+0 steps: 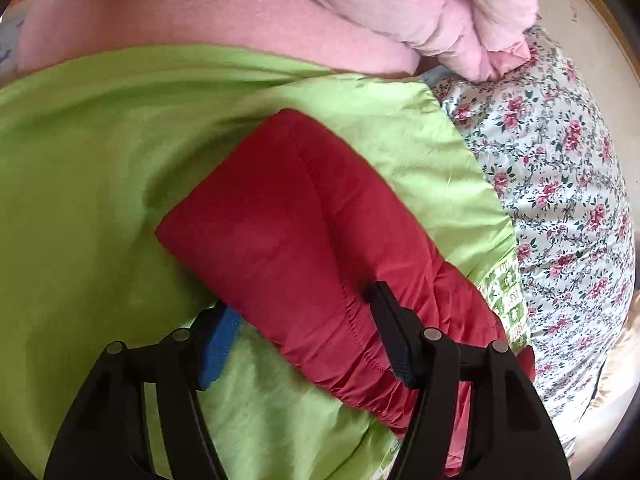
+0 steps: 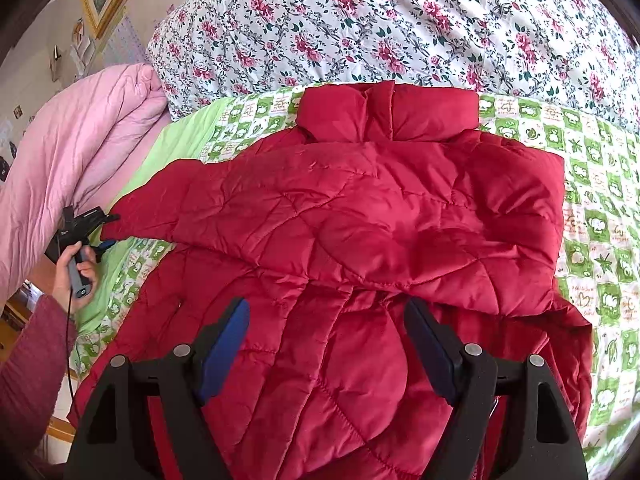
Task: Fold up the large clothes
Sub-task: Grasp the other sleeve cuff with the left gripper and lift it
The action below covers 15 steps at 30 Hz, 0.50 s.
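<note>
Green sheet (image 2: 600, 216), floral quilt (image 2: 360, 20), red jacket (image 2: 360, 220)

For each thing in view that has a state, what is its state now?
Red jacket: spread on the bed, one sleeve folded across.
Sleeve: between the fingers of the left gripper.
Right gripper: open above the jacket.
Pink quilt: folded.

The left claw (image 1: 302, 328) straddles the cuff end of a red jacket sleeve (image 1: 288, 216), one finger on each side; whether the pads press it is unclear. The sleeve lies slantwise on a green sheet (image 1: 100, 160). Far off sits a pink quilt (image 1: 240, 12), and to the right a flowered quilt (image 1: 560, 168).
</note>
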### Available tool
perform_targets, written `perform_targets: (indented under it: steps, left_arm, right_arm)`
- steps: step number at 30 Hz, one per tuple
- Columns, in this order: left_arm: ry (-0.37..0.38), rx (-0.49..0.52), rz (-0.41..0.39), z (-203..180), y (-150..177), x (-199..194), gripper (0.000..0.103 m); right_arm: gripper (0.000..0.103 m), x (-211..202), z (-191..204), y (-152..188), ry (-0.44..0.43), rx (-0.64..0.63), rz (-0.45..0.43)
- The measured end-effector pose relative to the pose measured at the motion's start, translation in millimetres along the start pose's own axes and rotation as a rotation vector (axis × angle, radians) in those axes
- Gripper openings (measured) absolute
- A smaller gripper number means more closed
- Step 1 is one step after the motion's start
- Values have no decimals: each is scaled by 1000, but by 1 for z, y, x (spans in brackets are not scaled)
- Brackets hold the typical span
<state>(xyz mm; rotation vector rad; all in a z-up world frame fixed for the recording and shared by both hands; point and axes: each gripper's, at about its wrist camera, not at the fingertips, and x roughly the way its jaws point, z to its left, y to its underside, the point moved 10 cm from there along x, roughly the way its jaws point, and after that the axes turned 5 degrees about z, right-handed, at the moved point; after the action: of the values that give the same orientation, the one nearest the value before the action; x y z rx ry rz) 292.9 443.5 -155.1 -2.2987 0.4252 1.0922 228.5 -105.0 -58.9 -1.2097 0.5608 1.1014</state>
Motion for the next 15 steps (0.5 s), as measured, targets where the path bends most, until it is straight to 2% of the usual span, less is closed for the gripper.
perform_targets:
  steps: [2, 4, 8, 15]
  left_arm:
    - [27, 31, -12, -9, 0, -3, 26]
    - [42, 60, -34, -17, 1, -10, 16]
    - [66, 126, -82, -40, 4, -33, 11]
    - [188, 226, -144, -104, 15, -80, 9]
  right_arm:
    - [81, -1, -1, 2, 0, 3, -1]
    - [81, -1, -1, 4, -1, 4, -1]
    - [81, 0, -5, 5, 5, 14, -3]
    - [81, -7, -10, 2, 4, 29, -23]
